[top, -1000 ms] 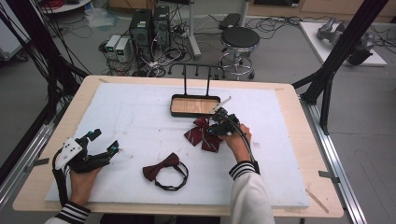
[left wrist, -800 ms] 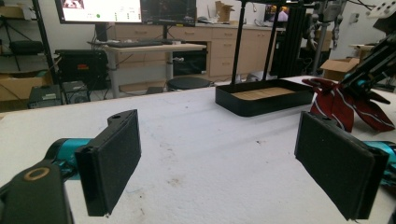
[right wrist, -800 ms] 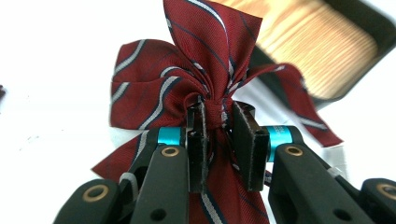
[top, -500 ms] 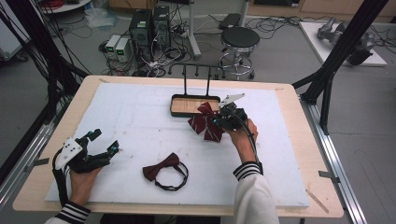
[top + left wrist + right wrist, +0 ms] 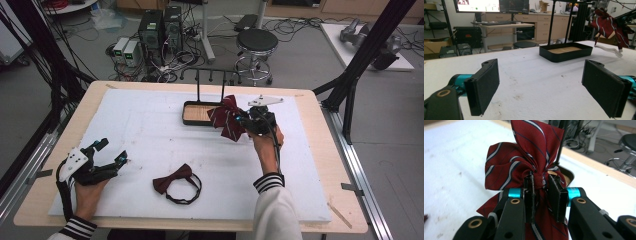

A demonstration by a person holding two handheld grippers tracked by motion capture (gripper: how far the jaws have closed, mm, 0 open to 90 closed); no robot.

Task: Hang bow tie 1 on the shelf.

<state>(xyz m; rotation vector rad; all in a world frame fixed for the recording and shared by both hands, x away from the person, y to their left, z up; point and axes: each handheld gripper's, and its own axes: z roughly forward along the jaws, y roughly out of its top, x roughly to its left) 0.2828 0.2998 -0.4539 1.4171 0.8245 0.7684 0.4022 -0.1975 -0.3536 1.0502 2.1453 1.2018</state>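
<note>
A dark red striped bow tie (image 5: 227, 118) hangs above the table beside the black tray, with my right gripper (image 5: 243, 122) shut on its knot. In the right gripper view the two pads (image 5: 557, 196) squeeze the bow tie's (image 5: 524, 162) knot. The same bow tie (image 5: 607, 26) is seen in the air at the upper right of the left gripper view. A plain dark red bow tie (image 5: 176, 181) with a black strap loop lies flat near the front of the white mat. My left gripper (image 5: 112, 151) rests at the front left, open with nothing between its pads (image 5: 485, 85).
A black tray (image 5: 199, 114) with a wooden floor and a tall black hanger rack (image 5: 210, 75) stands at the back middle of the white mat (image 5: 150, 130). The tray (image 5: 565, 51) lies straight ahead in the left gripper view. A stool (image 5: 256, 42) and computers stand beyond the table.
My right gripper has lifted the striped bow tie off the mat and carried it up and toward the tray and rack. The left gripper and the plain bow tie have stayed put.
</note>
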